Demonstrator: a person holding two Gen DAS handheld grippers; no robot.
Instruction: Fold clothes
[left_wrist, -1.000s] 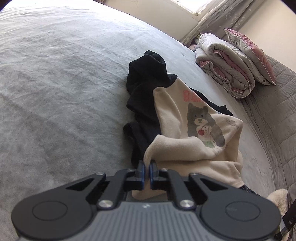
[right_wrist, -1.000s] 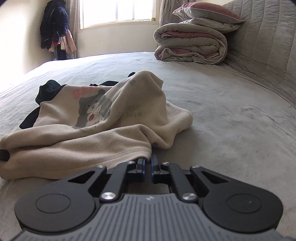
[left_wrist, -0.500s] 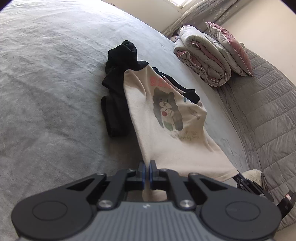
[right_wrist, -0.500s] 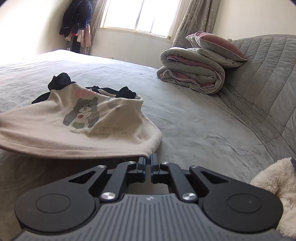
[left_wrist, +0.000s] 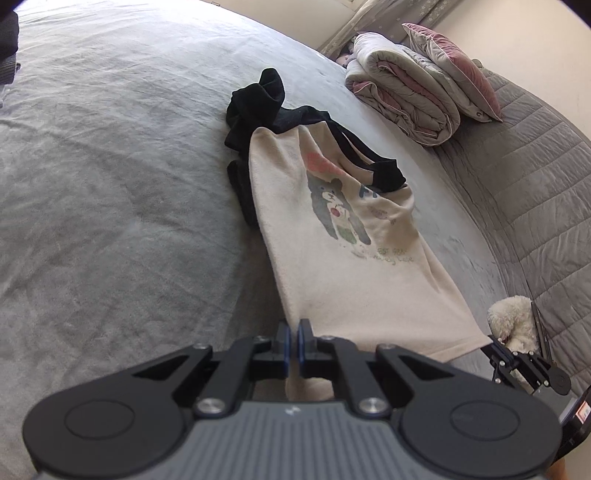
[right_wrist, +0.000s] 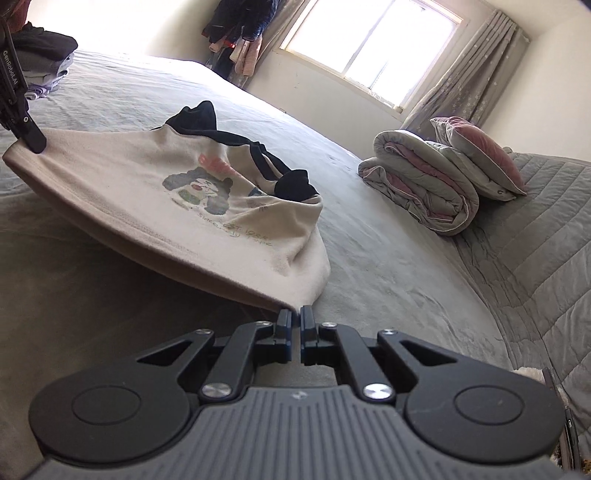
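On the far left of the right wrist view, a stack of folded clothes sits on the grey bed, and just in front of it the left gripper pinches one hem corner of the cream sweatshirt; in its own view its fingers are pressed together on the fabric, with a narrow slit between the pads. The sweatshirt is lifted by its hem and stretched taut between the two grippers, its printed front facing up, showing a grey bear with pink lettering above it and small dark script below. The far end of the sweatshirt rests on the bed, where a black garment lies bunched under and beside it, with a black cuff draped over the cream cloth. The right gripper clamps the other hem corner, fingers closed on the cloth's edge. Further right, a rolled grey-and-pink duvet lies on the bed with a pink pillow on top, against the quilted grey headboard. Behind, a window with a curtain lets in bright light, and a fluffy white toy sits low at the right edge.
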